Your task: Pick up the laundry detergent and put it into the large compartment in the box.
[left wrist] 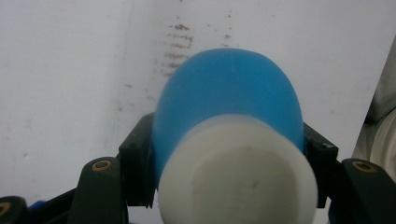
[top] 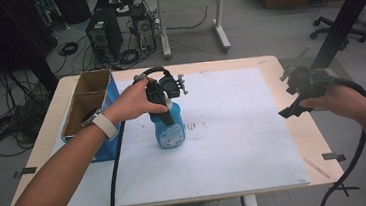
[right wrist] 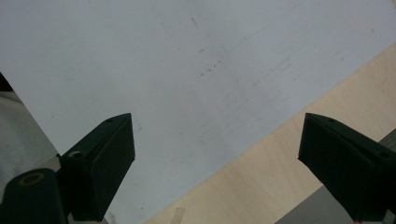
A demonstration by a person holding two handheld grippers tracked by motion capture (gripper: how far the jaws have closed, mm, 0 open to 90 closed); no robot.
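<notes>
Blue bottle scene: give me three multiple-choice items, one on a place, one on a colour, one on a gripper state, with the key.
1. Where does the cardboard box sit?
A. at the table's left edge
B. at the table's right edge
C. on the floor

2. What colour is the cap of the blue bottle?
A. red
B. white
C. black

3. How does the right gripper stand?
A. shut on the bottle
B. shut on a cloth
C. open, with nothing between its jaws

Key: 1 A, the high view shows it left of the white mat. 2 B, the left gripper clamps just below the white cap. 3 C, its jaws stand wide apart above mat and table.
</notes>
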